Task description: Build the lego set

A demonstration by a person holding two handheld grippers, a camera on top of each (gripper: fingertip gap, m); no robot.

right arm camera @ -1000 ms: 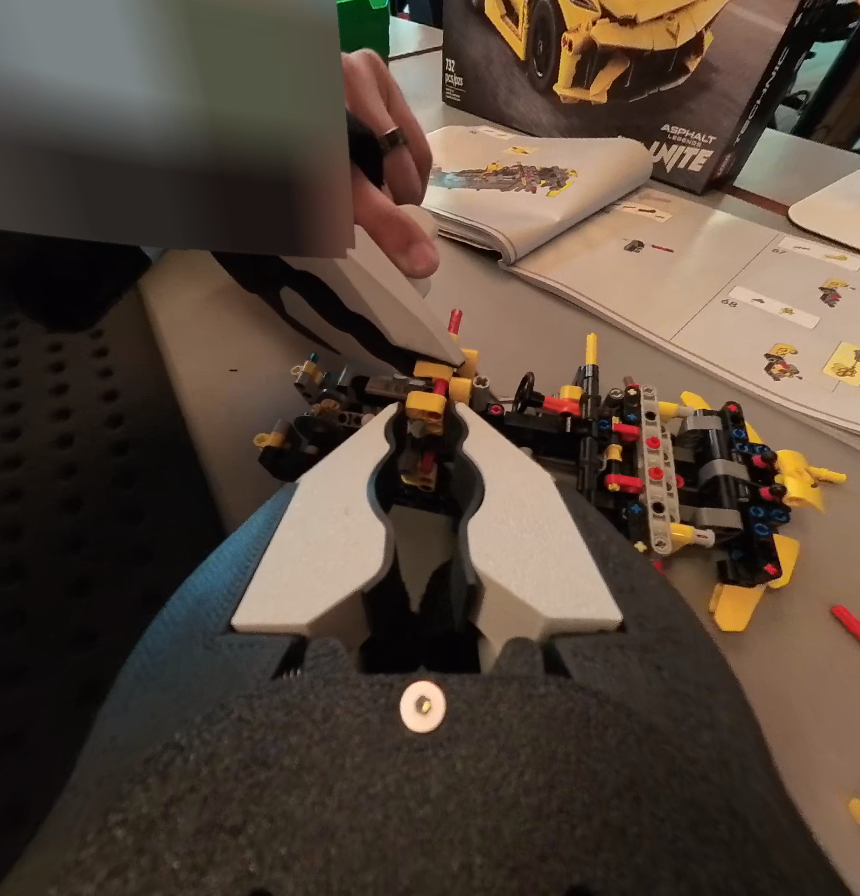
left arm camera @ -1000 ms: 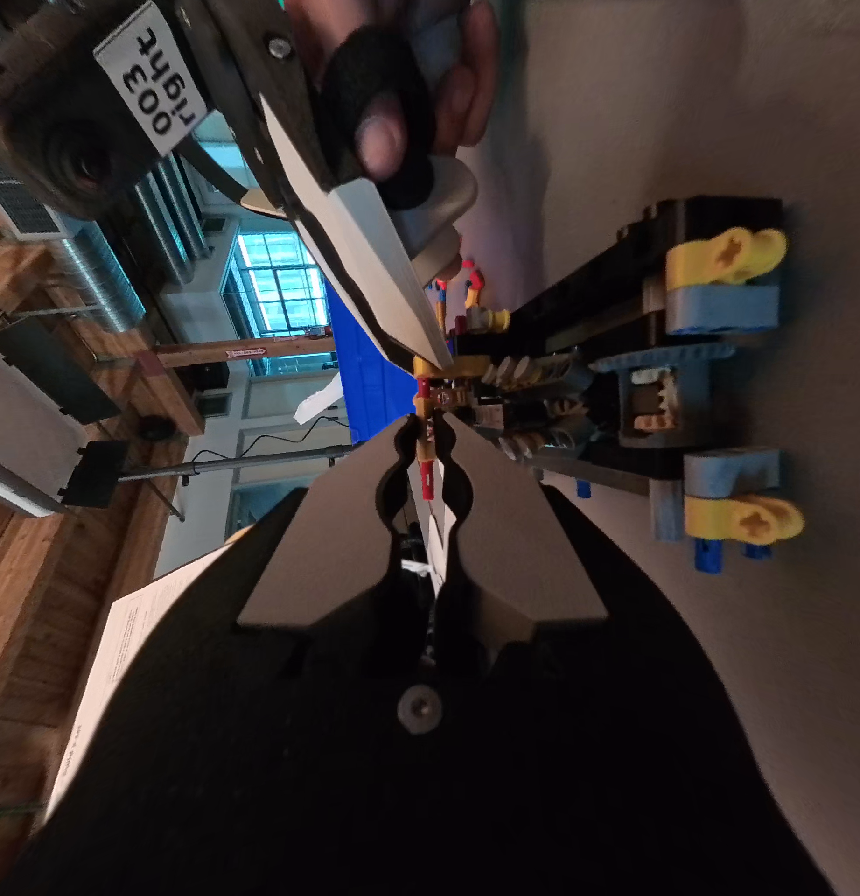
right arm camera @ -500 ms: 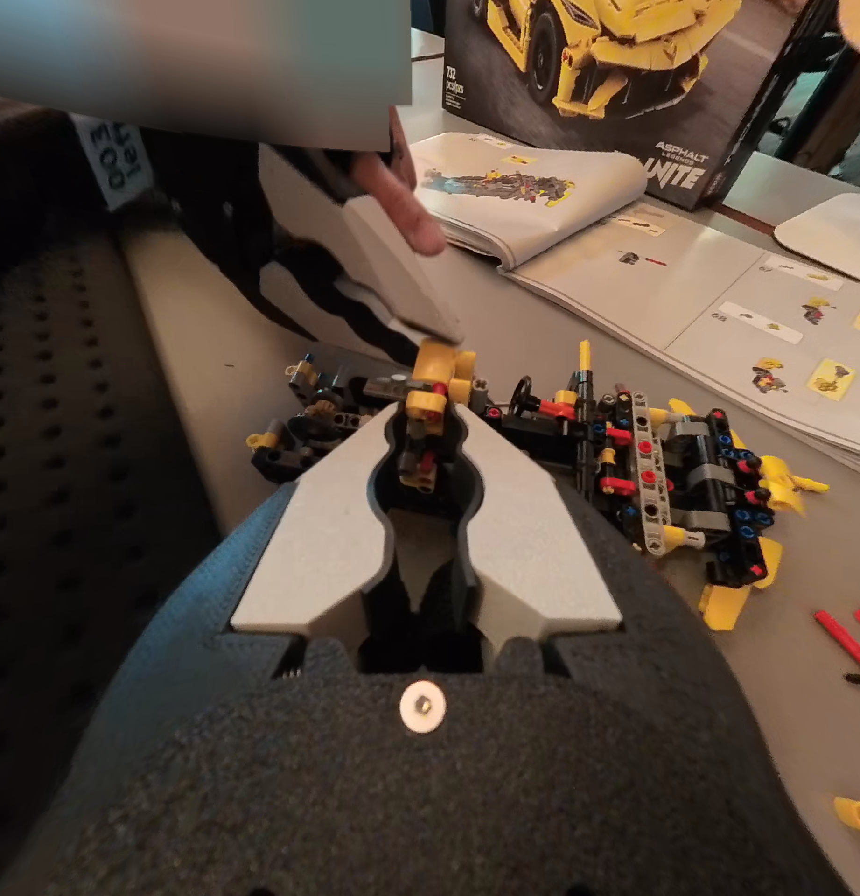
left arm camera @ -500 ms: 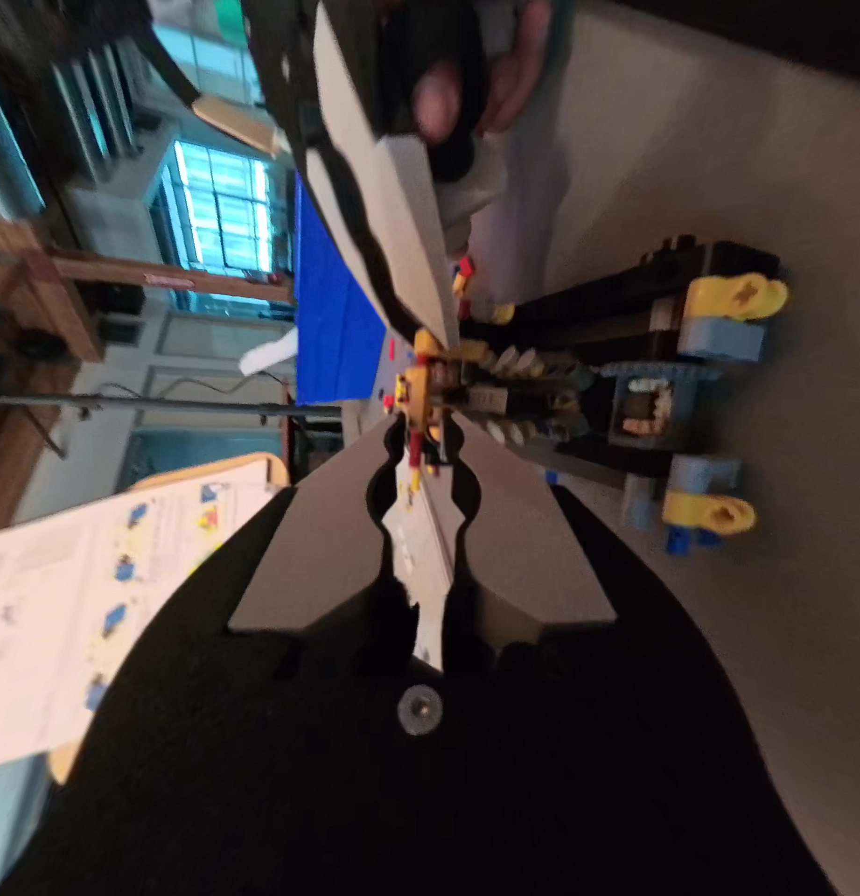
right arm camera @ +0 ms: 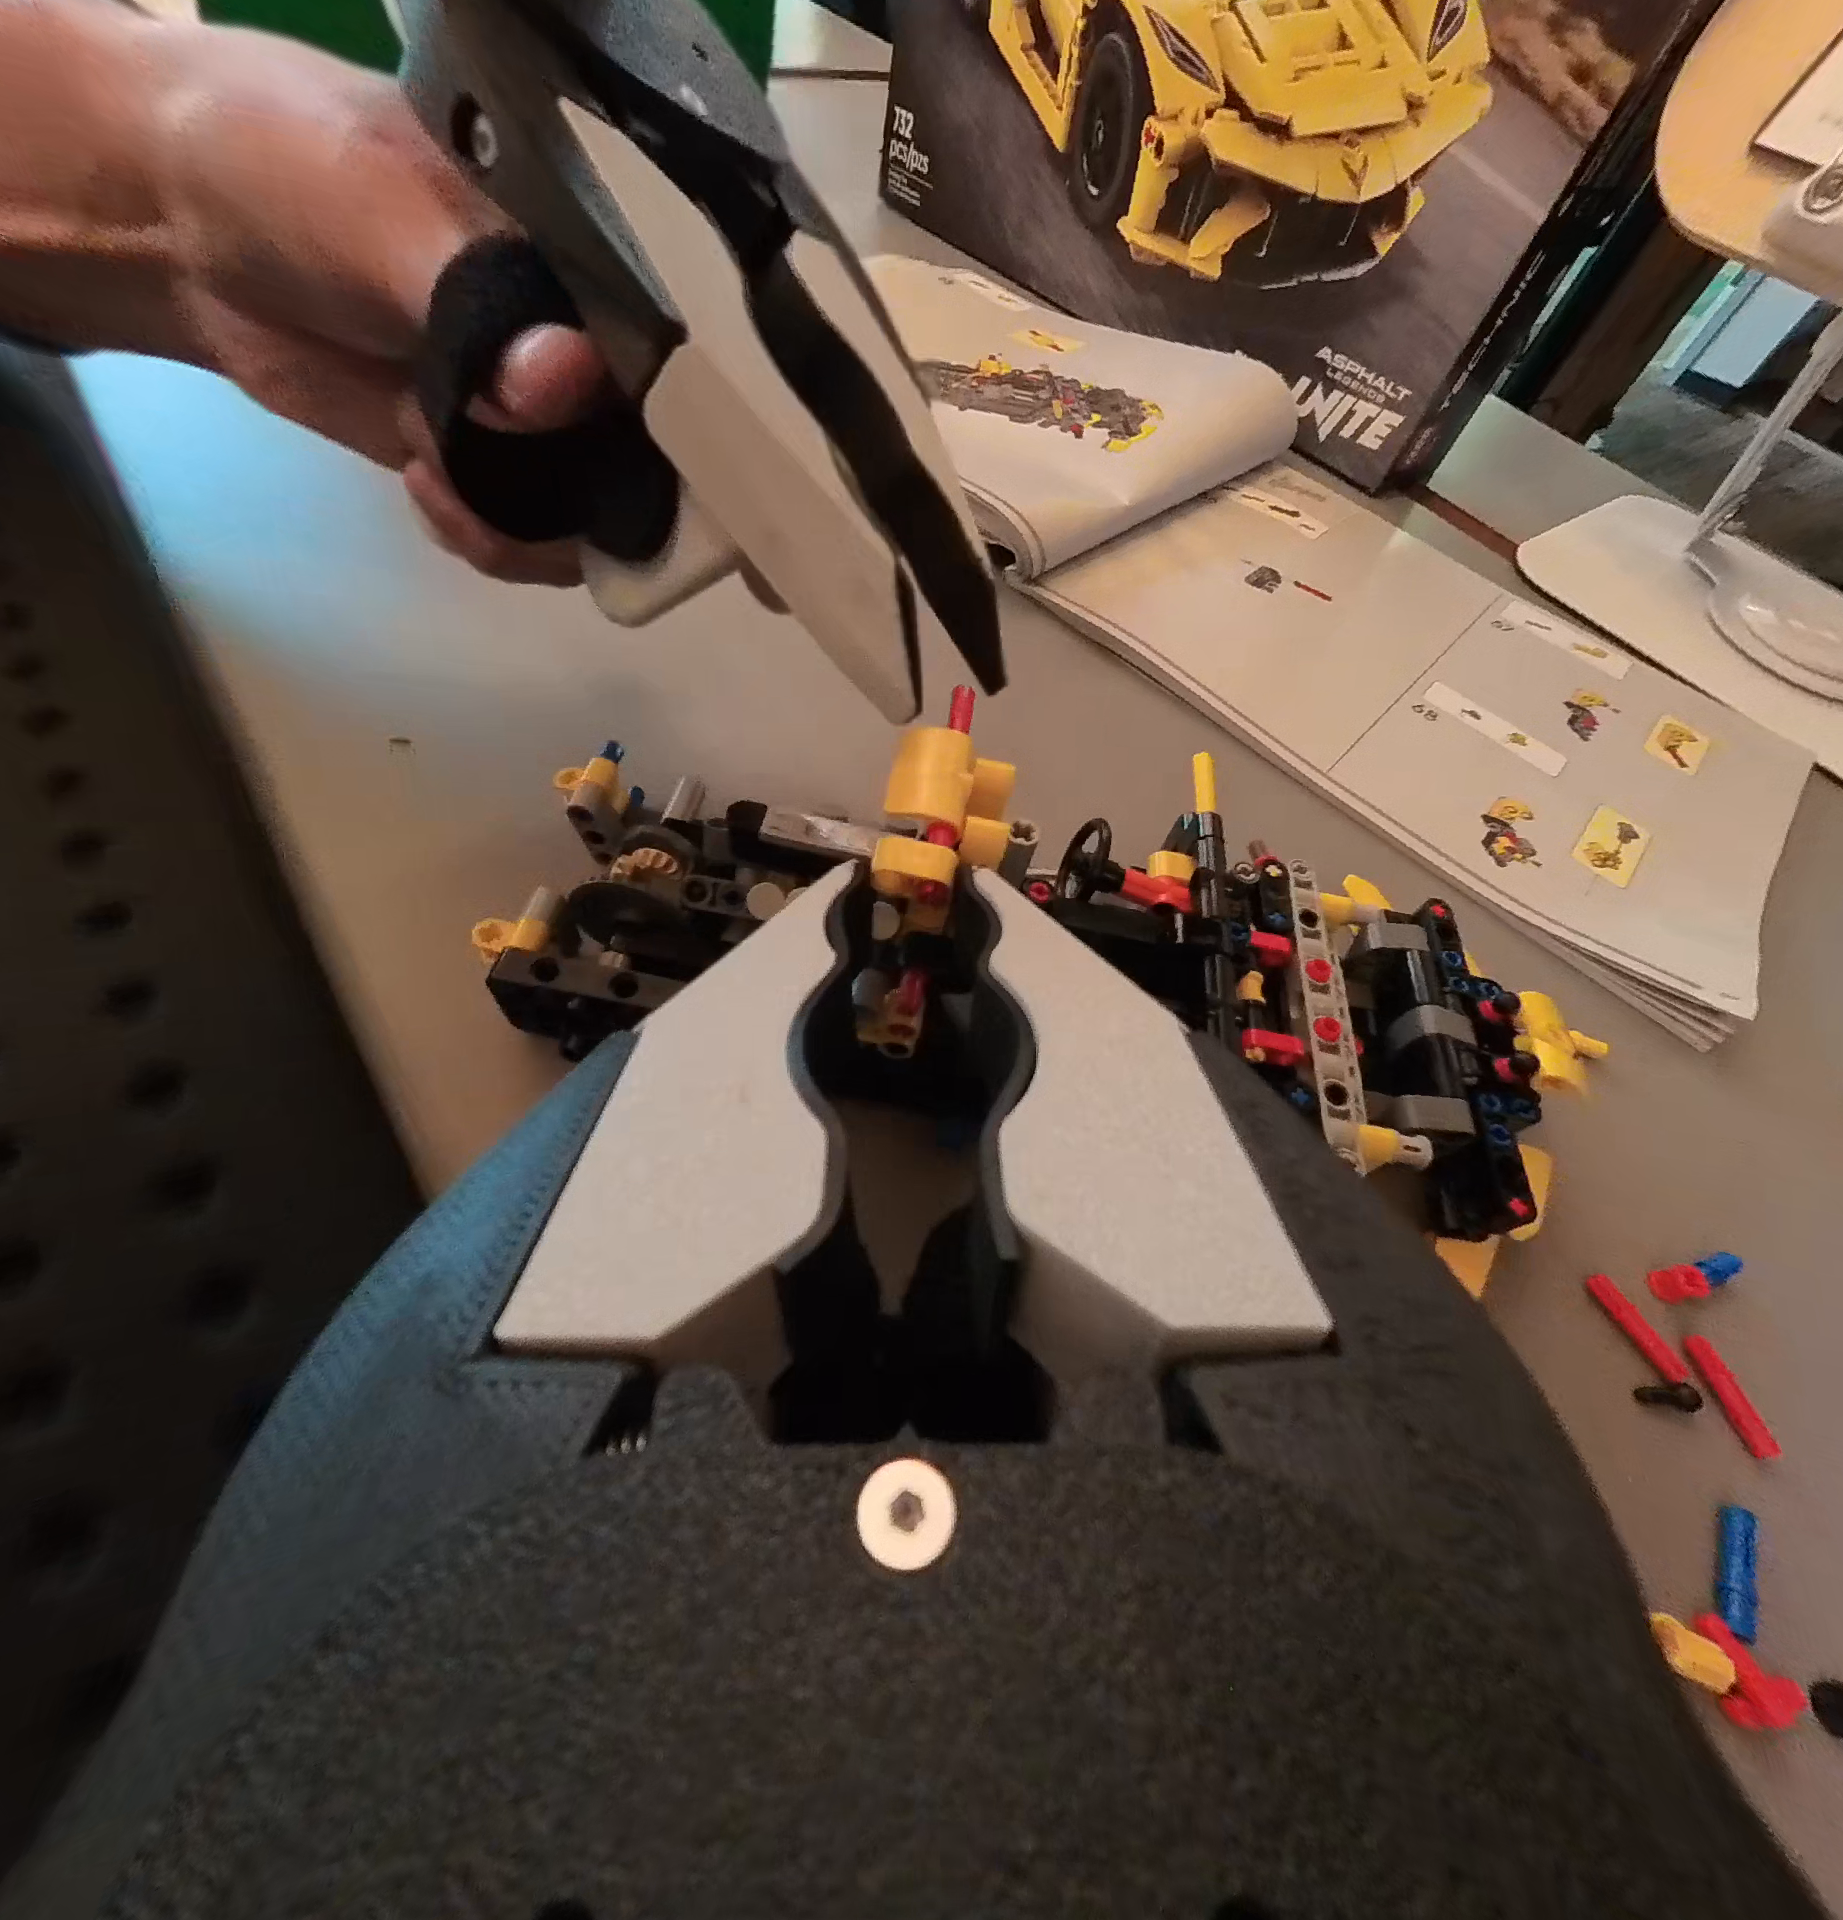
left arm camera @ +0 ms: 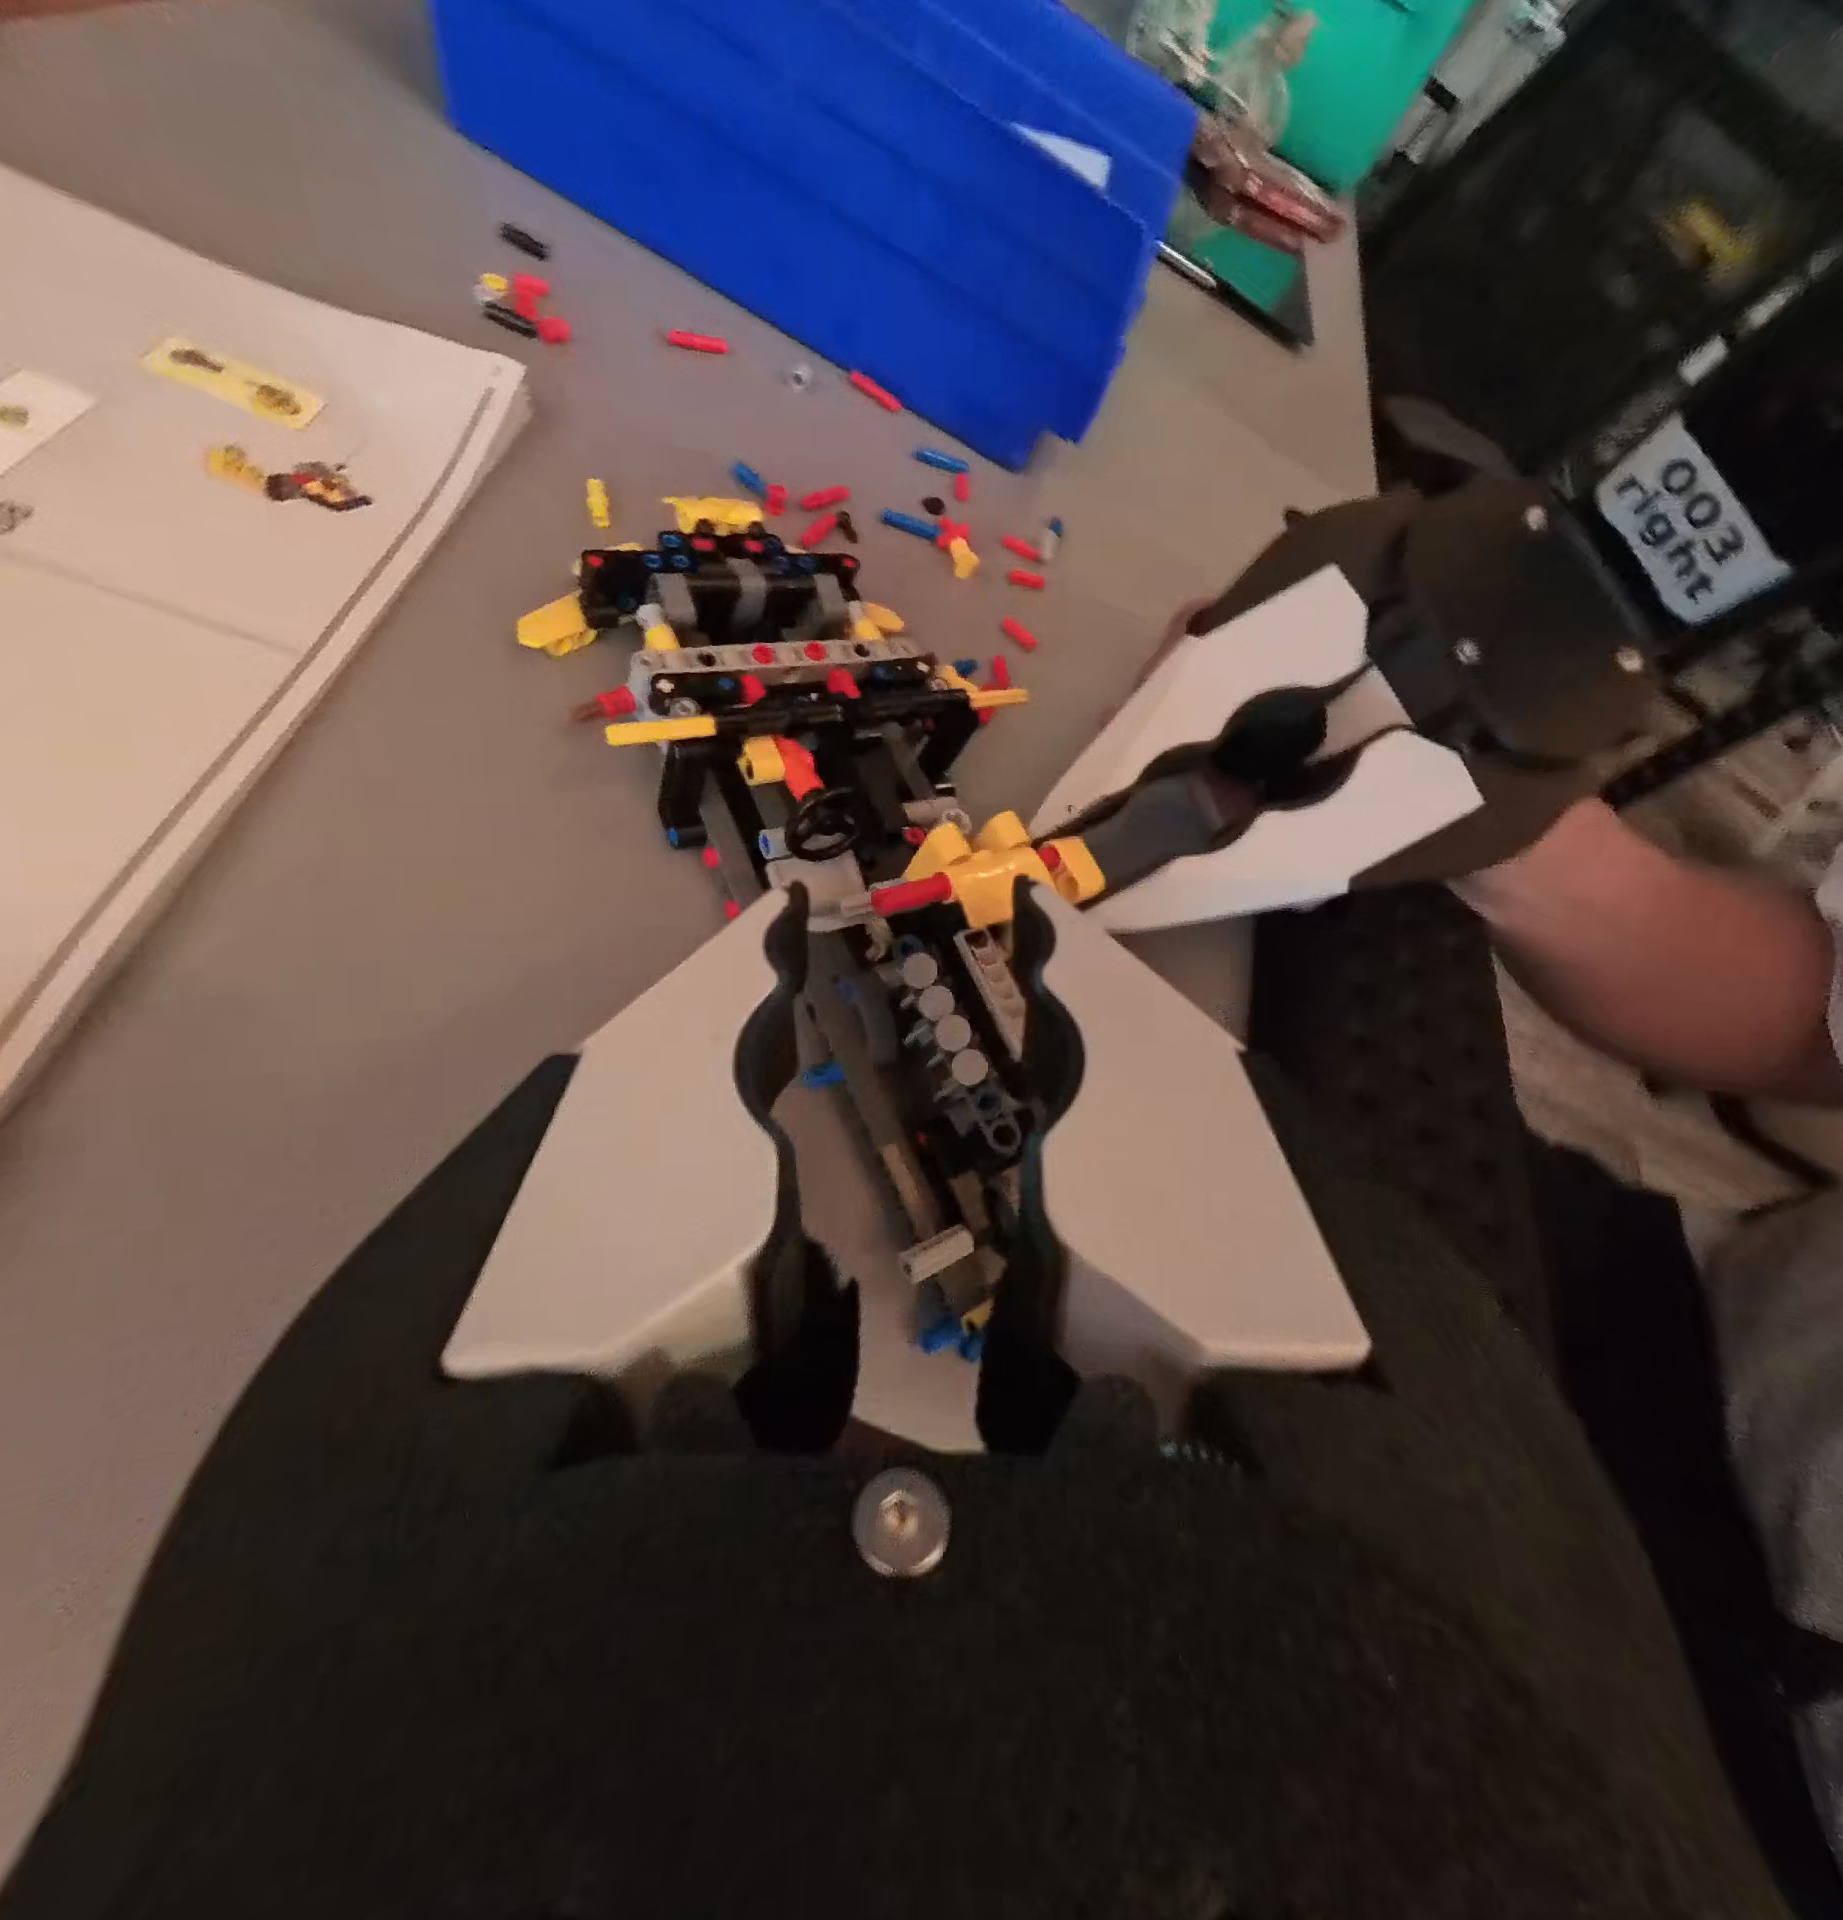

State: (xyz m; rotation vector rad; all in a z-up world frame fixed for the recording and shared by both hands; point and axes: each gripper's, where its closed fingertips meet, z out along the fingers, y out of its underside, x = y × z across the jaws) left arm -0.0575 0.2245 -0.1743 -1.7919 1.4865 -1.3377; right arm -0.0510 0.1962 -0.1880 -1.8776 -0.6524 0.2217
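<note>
The black, grey and yellow Lego car chassis (left arm camera: 761, 665) lies on the grey table and also shows in the right wrist view (right arm camera: 1322, 977). A yellow sub-assembly (right arm camera: 932, 790) with a red axle (right arm camera: 961, 707) sticking up stands on its middle. My right gripper (right arm camera: 915, 875) is shut on the lower part of this sub-assembly; it shows from the side in the left wrist view (left arm camera: 1068, 847). My left gripper (left arm camera: 906, 899) is open, hovering just above the axle tip and touching nothing; it comes down from above in the right wrist view (right arm camera: 943, 701).
An open instruction booklet (left arm camera: 169, 571) lies left of the chassis, with the set's box (right arm camera: 1260, 156) behind it. A blue bin (left arm camera: 844, 208) stands beyond. Loose red, blue and yellow pins (left arm camera: 948, 530) are scattered past the chassis. A white lamp base (right arm camera: 1675, 561) stands far right. Only a small space, under 4 cm, lies between the two pairs of fingers.
My left gripper has let go of the red axle, opened, and lifted and swung round from beside the model to above it. The right gripper has kept its hold.
</note>
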